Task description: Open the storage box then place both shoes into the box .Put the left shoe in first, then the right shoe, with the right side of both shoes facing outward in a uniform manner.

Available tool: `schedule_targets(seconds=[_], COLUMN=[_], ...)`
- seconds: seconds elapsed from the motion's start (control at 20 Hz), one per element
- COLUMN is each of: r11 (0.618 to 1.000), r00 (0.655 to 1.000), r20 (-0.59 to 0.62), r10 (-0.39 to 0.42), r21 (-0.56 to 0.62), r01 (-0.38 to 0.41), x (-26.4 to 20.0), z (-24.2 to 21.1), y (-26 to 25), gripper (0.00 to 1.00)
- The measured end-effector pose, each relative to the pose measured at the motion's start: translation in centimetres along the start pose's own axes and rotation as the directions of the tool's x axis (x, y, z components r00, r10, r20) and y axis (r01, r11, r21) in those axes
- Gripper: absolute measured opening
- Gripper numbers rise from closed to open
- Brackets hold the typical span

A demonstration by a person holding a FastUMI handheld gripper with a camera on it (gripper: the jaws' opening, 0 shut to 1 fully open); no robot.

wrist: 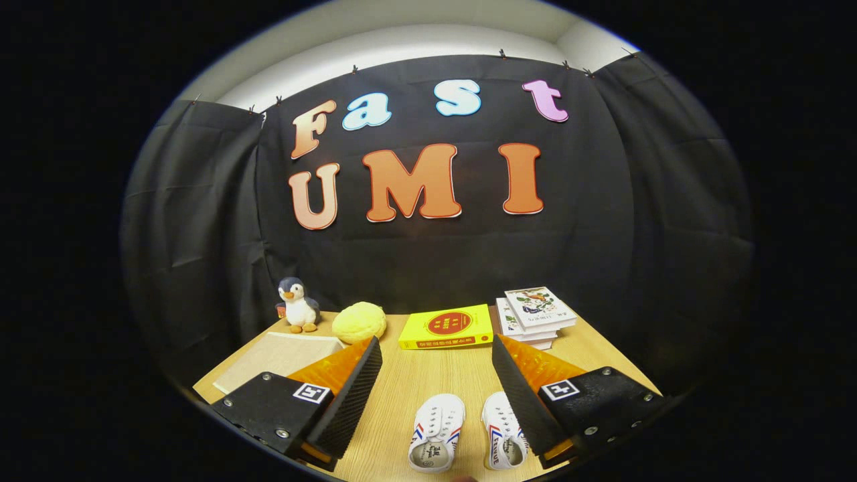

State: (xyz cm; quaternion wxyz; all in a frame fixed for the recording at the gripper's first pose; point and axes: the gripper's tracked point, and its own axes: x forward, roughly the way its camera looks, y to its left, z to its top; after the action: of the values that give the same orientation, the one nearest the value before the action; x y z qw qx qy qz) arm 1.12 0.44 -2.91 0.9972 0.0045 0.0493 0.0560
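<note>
Hand-held gripper wide apart (empty) w/ shoes between.

Evenly lit from above, sharp at centre, bent at the rim.

Soft overhead light on the wooden table; faint shadows beneath the white shoes. Mild sheen on the yellow book. Strong fisheye curving toward upper left and right; slight softness at the lower edge.

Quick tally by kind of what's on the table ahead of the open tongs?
Shoes: 2
Books: 4, yellow one plus stack of about 3
Plush toys: 2, penguin, yellow one
Storage box: 1
Total: 9
</note>
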Motion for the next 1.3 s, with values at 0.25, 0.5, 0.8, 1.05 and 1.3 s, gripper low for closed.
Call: schedule_targets(seconds=[0.25, 0.5, 0.8, 1.05, 1.3], r11=[0.997, 0.957, 0.881, 0.777, 0.631], r00=[0.998, 0.947, 0.833, 0.702, 0.595], r20=[-0.035, -0.171, -0.343, -0.418, -0.369], r10=[0.055, 0.271, 0.435, 0.576, 0.714], r21=[-0.054, 0.152, 0.353, 0.546, 0.707], r01=[-0.057, -0.246, -0.314, -0.313, -0.318], x=[0.1, 1.1, 2.6, 3.6, 4.0], z=[-1.3, -5.5, -11.5, -15.1, -15.8], y=[1.1, 5.5, 8.7, 12.2, 15.6], gripper=[0.99, 0.99, 0.98, 0.98, 0.98])
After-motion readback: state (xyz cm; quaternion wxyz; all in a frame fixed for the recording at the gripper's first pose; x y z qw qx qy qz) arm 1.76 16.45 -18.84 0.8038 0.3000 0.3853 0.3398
